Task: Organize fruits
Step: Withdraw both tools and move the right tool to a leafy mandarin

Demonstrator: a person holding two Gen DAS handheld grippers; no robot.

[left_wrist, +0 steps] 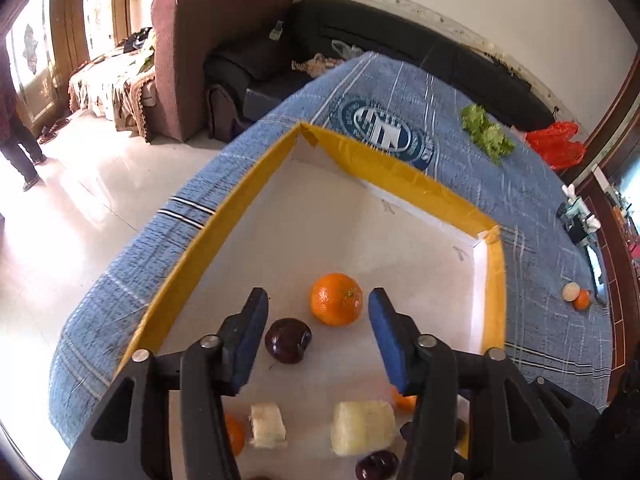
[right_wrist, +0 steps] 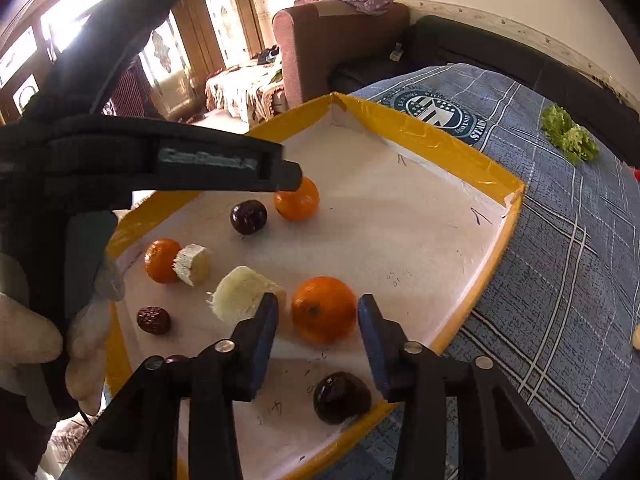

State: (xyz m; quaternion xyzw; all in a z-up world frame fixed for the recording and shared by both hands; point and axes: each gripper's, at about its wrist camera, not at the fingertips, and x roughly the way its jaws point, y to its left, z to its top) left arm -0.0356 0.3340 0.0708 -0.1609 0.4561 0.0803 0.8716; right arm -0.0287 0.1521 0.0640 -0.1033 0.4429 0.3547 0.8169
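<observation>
Three oranges, some dark plums, a wrinkled red date [right_wrist: 153,320] and two pale cut chunks lie inside a white tray [right_wrist: 420,216] with yellow taped walls, set on a blue plaid tablecloth [right_wrist: 560,264]. The left gripper [left_wrist: 318,312] hangs over the tray floor with its blue-padded jaws spread wide and nothing between them; one orange [left_wrist: 336,299] and a dark plum [left_wrist: 288,340] sit on the tray just past its tips. The right gripper [right_wrist: 318,316] is likewise spread and holds nothing, with another orange [right_wrist: 323,309] framed between its tips on the tray floor and a plum [right_wrist: 341,397] near the tray's front wall. A larger pale chunk [right_wrist: 242,294] lies just beside that orange. Beyond the tray's far wall, green lettuce [left_wrist: 486,132] rests on the tablecloth.
</observation>
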